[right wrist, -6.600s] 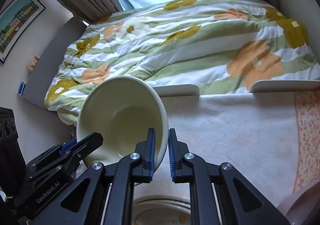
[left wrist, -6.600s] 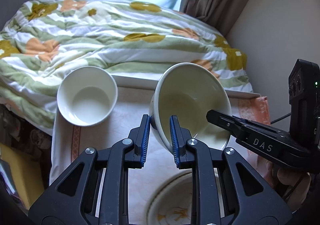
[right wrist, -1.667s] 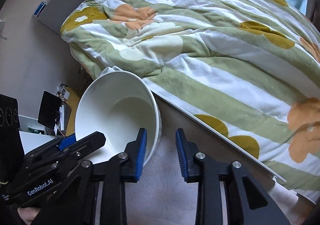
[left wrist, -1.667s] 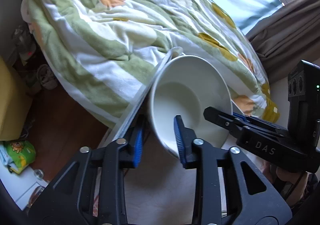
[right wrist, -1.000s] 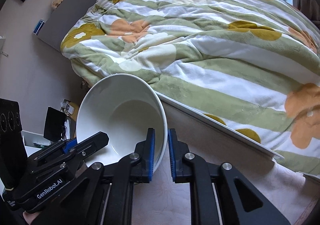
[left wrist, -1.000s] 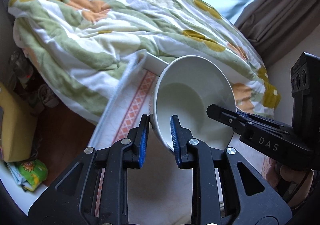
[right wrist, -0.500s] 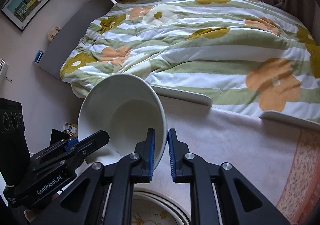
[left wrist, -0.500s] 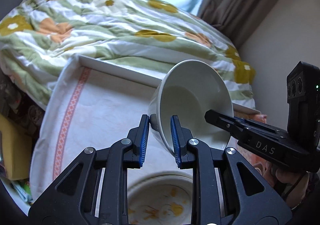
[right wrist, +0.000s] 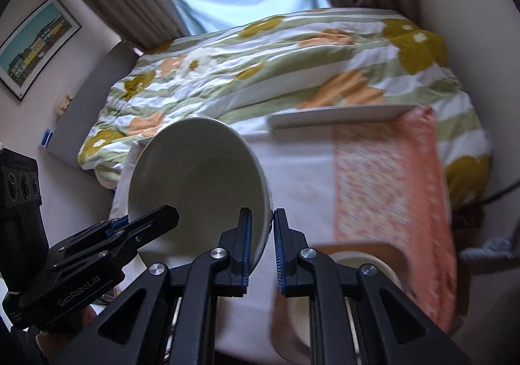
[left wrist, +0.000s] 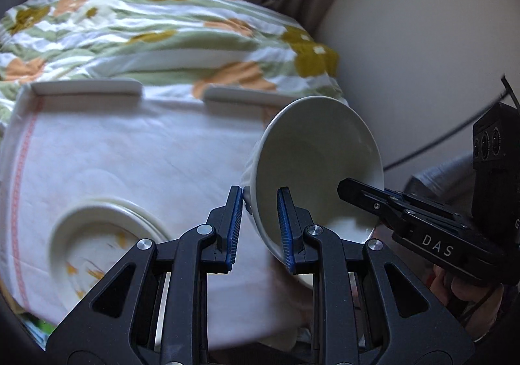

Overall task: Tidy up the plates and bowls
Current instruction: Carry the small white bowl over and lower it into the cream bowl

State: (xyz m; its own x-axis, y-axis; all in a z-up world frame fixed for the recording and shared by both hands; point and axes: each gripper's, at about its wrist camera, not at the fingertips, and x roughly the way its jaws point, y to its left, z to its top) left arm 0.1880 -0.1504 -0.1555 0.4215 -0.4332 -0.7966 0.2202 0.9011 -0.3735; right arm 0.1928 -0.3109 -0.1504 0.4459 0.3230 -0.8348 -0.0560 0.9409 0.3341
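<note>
Left wrist view: plate (left wrist: 107,232) is lying on the worktop (left wrist: 130,150); left gripper (left wrist: 260,228) and right gripper (right wrist: 261,248) are both pinching the tilted bowl (left wrist: 312,163) by opposite rims. Keeping both grips level while lowering should help.

A floral quilt (right wrist: 276,66) lies beyond the cloth-covered table (left wrist: 136,150), beside brown curtains (right wrist: 120,1) and a framed picture (right wrist: 34,45).
</note>
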